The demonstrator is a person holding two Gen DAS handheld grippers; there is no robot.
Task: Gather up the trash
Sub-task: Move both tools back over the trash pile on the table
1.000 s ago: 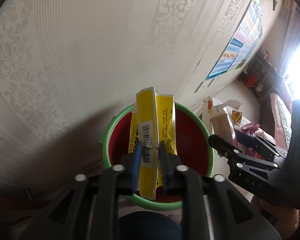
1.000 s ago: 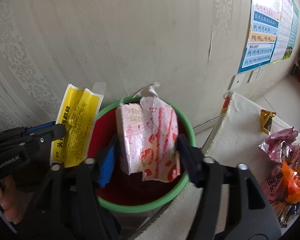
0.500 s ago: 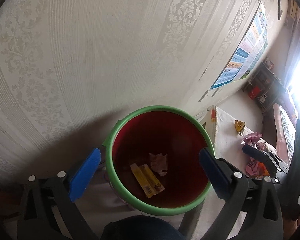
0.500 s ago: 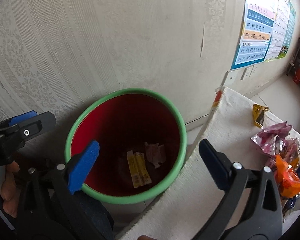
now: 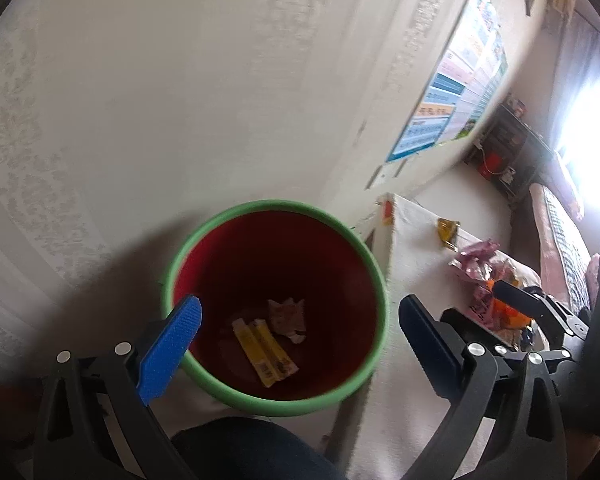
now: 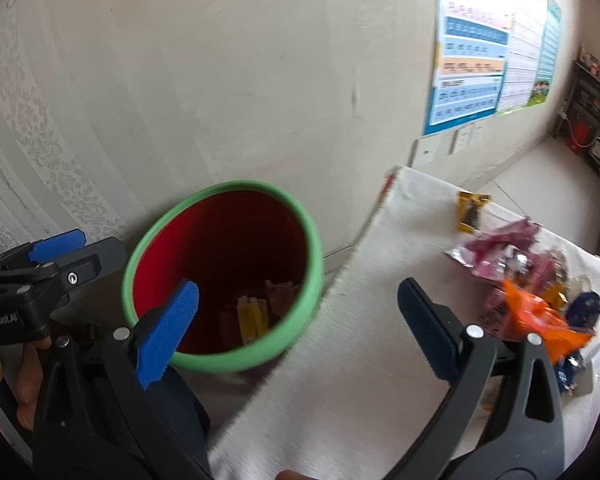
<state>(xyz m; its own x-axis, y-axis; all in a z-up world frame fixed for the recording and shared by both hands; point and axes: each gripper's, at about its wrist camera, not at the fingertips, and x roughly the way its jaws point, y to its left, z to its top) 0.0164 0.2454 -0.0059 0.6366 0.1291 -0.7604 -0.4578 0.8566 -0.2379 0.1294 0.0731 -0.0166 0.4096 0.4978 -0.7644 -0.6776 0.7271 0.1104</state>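
A flat yellow packet (image 5: 265,346) and a crumpled pink wrapper (image 5: 287,314) lie at the bottom of the round red bin (image 5: 220,380) with its green rim. More glossy wrappers (image 6: 512,256) sit on the cloth-covered table (image 6: 360,340). The left gripper (image 5: 300,340) and right gripper (image 6: 298,328) have just opened; jaws spread, empty.
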